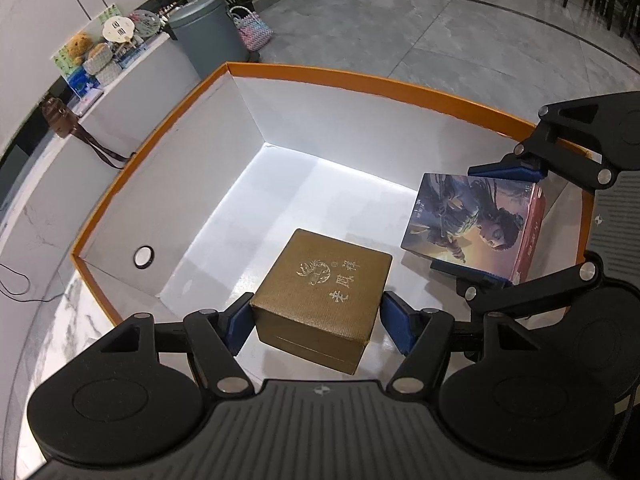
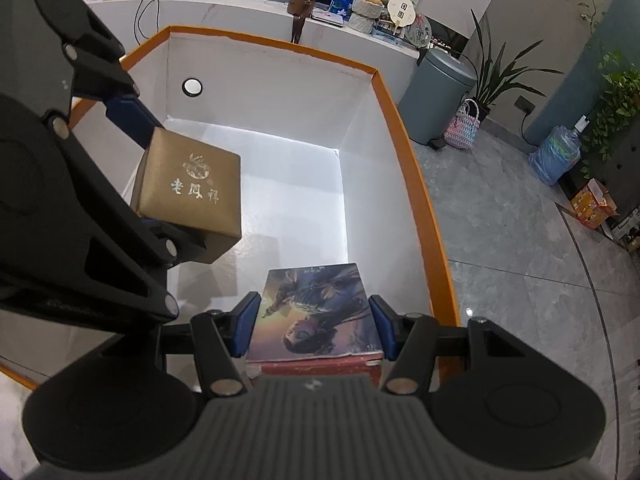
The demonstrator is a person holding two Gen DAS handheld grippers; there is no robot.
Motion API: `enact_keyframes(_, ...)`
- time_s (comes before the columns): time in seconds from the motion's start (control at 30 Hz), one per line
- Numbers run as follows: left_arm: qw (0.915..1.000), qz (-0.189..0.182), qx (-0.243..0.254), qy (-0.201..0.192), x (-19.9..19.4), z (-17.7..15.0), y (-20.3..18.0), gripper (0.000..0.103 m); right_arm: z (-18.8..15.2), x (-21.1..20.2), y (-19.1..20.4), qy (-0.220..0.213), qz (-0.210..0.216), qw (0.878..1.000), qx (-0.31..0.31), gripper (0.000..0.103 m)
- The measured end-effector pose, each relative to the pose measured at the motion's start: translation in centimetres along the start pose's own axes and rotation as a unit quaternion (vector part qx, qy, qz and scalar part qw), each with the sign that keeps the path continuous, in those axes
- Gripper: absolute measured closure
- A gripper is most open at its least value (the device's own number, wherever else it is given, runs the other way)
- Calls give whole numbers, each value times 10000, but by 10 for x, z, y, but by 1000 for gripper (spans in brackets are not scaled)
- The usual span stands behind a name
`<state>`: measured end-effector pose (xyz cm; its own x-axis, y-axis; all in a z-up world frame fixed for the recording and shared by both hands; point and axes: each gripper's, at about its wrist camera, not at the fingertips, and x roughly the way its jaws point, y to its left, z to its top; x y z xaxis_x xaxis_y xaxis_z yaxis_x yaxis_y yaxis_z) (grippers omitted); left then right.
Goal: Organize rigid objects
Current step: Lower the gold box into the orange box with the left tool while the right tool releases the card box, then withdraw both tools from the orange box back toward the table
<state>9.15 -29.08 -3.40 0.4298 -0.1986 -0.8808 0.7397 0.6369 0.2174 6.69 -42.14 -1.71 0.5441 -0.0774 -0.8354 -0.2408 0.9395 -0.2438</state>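
Left wrist view shows my left gripper (image 1: 318,316) fingers clamping the gold box (image 1: 324,300) and my right gripper (image 2: 314,326) fingers gripping the illustrated box (image 2: 316,312) inside the orange-rimmed bin (image 1: 360,80); next I judge both need setting down and releasing.

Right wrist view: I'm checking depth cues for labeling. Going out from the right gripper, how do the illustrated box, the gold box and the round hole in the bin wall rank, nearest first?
From the right gripper:
1. Illustrated box, between its fingers.
2. Gold box, up left, in the left gripper.
3. Round hole, on the orange-rimmed bin's far wall.
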Motion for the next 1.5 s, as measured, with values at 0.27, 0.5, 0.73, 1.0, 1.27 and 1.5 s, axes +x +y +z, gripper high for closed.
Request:
enact_keyframes(0.27, 9998, 88, -28, 148, 12, 3, 3, 25, 5, 4, 2, 114, -52, 9999, -113, 45)
enact_keyframes(0.5, 9996, 177, -16, 228, 17, 3, 0, 25, 7, 7, 7, 131, -61, 9998, -129, 46)
enact_keyframes(0.73, 9994, 229, -20, 240, 17, 2, -2, 25, 7, 10, 7, 143, -99, 9998, -122, 46)
enact_keyframes(1.0, 9993, 286, 18, 237, 15, 1, -4, 28, 5, 8, 9, 123, -155, 9997, -119, 42)
enact_keyframes(1.27, 9995, 307, 5, 109, 4, 1, -5, 28, 6, 2, 10, 78, -174, 9998, -106, 41)
enact_keyframes(1.5, 9993, 302, -86, -177, -20, -2, -1, 28, 9, -11, 12, -45, -224, 9997, -10, 38)
